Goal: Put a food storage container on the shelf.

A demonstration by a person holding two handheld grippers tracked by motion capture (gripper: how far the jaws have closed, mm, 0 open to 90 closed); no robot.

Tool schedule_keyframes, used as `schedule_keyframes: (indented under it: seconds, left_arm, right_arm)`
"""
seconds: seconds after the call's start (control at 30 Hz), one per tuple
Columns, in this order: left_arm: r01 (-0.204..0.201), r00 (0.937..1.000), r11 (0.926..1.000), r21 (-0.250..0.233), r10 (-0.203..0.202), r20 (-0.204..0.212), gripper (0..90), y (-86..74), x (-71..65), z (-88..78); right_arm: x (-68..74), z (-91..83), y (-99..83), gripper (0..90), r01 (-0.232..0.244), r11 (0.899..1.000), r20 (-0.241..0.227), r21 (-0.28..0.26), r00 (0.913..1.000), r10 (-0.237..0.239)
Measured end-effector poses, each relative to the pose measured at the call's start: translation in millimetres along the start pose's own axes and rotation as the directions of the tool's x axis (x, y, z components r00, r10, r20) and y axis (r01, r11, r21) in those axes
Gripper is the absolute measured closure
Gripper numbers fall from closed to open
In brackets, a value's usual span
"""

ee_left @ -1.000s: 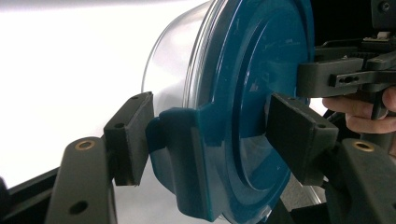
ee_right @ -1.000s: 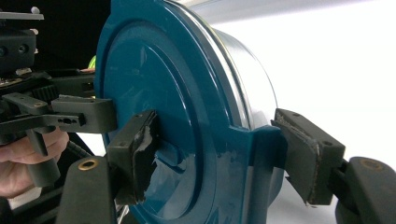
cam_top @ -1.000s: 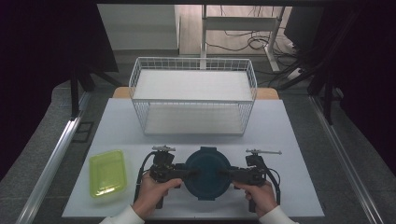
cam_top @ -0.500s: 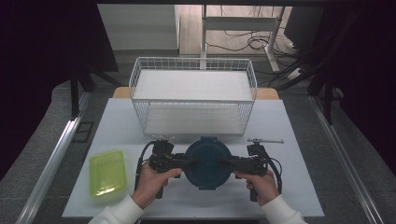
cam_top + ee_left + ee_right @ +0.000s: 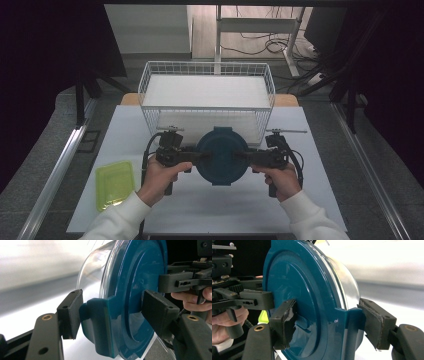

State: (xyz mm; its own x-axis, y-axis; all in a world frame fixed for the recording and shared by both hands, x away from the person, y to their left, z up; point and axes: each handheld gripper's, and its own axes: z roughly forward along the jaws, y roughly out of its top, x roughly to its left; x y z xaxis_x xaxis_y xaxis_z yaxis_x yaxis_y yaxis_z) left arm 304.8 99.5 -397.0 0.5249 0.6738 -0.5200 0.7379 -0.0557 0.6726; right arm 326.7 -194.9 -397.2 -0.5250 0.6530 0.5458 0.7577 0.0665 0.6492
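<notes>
High view: a round container with a dark teal lid point(image 5: 221, 155) sits between the two grippers, held over the near half of the white table point(image 5: 310, 200), just in front of the white wire basket point(image 5: 207, 75). Left gripper point(image 5: 200, 156) clamps its left edge, right gripper point(image 5: 242, 156) its right edge; a hand in a white sleeve behind each. A lime-green lid point(image 5: 114, 184) lies flat near the table's left edge, well apart from the work.

Left gripper view: jaws clenched on the container's side clip, a teal latch tab point(image 5: 98, 325). One pad presses the tab's outer face, the other bears on the lid top. The bowl under the lid is clear plastic point(image 5: 93, 270). The table behind is blurred.

Right gripper view: same hold on the opposite latch tab point(image 5: 348, 327), one pad point(image 5: 288, 322) on the lid face, the other against the tab below the rim. That first pad looks worn and frayed.

Handling, as judged: rigid plastic, light, apparently empty though the inside is hard to read. Smooth, glossy surfaces, so likely slippery under the pads. The two latch tabs are the sensible holds, giving an edge to bite on. With opposite-side grips, both hands must keep level or the container will twist
</notes>
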Motion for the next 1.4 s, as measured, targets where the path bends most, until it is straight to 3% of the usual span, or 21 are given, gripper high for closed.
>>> schedule_keyframes:
  seconds: [0.57,0.7,0.83,1.13,1.4]
  left_arm:
    - [-0.053,0.9985,0.9970,-0.057,0.052,-0.018,35.6,57.0,-5.8,-18.6]
    - [-0.045,0.9989,0.9968,-0.066,0.045,-0.010,35.8,71.2,-4.5,-21.6]
    - [-0.049,0.9988,0.9959,-0.076,0.049,-0.006,35.8,91.4,-1.3,-24.3]
    - [-0.063,0.9979,0.9952,-0.074,0.064,0.011,36.3,118.1,3.6,-28.1]
    - [-0.046,0.9986,0.9963,-0.073,0.048,0.024,36.4,140.3,12.2,-25.2]
  right_arm:
    - [13.7,-9.2,61.6,31.7,0.037,0.998,-0.013,-0.047,0.9992,-0.038]
    - [15.4,-9.7,71.6,31.7,0.039,0.998,-0.012,-0.052,0.9991,-0.040]
    - [18.0,-10.4,95.0,31.8,0.043,0.997,-0.006,-0.064,0.9990,-0.044]
    - [20.8,-11.7,128.8,31.9,0.045,0.997,-0.003,-0.066,0.9990,-0.046]
    - [18.8,-9.8,154.3,32.2,0.037,0.995,0.012,-0.091,0.9993,-0.036]
